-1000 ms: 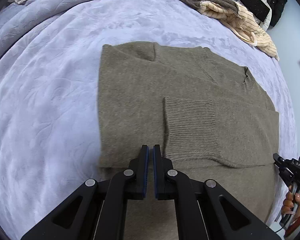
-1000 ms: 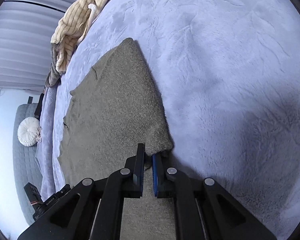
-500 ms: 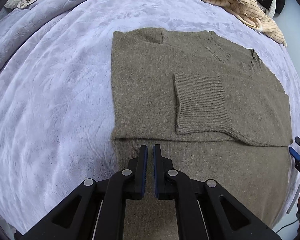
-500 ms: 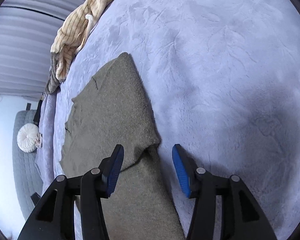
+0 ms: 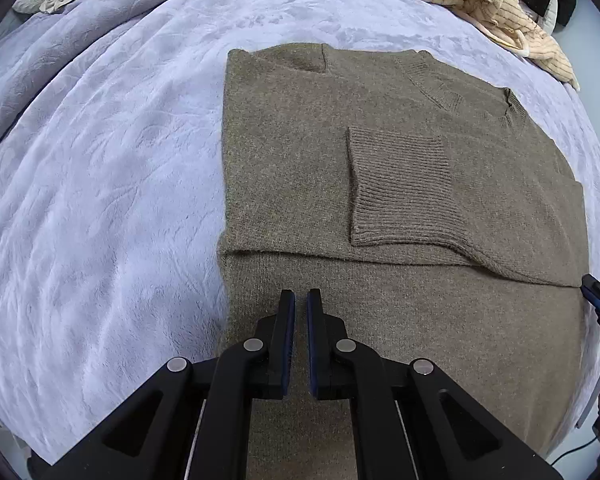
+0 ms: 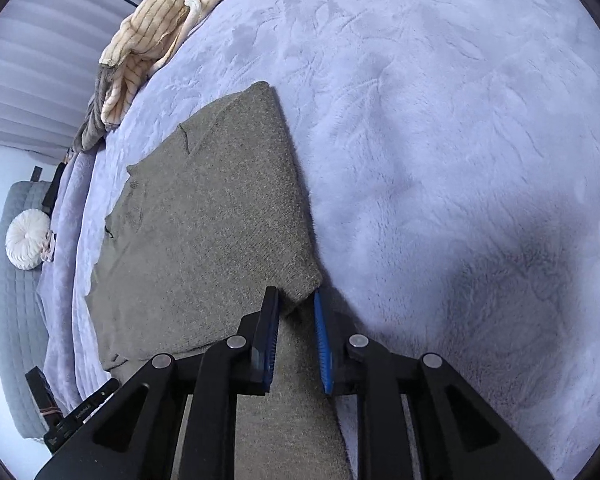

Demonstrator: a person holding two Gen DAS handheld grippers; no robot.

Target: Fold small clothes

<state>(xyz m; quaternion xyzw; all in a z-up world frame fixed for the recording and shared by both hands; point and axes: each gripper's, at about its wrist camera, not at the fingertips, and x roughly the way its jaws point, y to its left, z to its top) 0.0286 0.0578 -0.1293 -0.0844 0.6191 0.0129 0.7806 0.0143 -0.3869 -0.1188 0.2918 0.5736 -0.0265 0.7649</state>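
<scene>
Now my narrowly shut left tongs (image 5: 301, 300) hover over the sweater (image 5: 380, 184), whose folded corner sits between my right tongs (image 6: 296, 300), just closing.

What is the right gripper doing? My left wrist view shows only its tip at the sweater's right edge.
Observer: The right gripper straddles the folded corner of the sweater, and its jaws have just been closing on it.
Operator: Is it gripped already?
Observer: I cannot tell. The corner sits between the blue pads, but further back a gap shows between them.
Operator: Is anything lying beside that corner?
Observer: Only bedspread, with a dark shadow on it.
</scene>
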